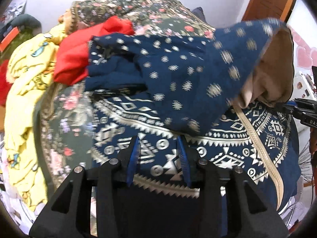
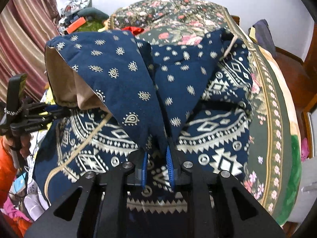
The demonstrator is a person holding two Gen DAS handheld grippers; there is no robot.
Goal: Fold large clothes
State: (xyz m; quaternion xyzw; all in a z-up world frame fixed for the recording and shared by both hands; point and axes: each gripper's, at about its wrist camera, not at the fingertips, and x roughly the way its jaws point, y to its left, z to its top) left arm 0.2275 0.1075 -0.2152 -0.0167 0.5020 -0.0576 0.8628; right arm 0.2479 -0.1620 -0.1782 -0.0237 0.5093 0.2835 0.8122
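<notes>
A navy garment with a white geometric print lies spread on the bed. A dotted navy fold with tan lining is raised over it between the two grippers. In the left wrist view my left gripper stands open, and the blurred fold ends just beyond its fingertips with nothing pinched. It also shows at the left edge of the right wrist view as the left gripper, beside the tan hem. My right gripper is shut on the fold's lower corner, which runs taut to its blue pads. It appears as the right gripper by the lining.
A dark floral bedspread covers the bed. A yellow garment and a red one are heaped on the left. A striped curtain, a wooden frame and a hand in an orange sleeve border the bed.
</notes>
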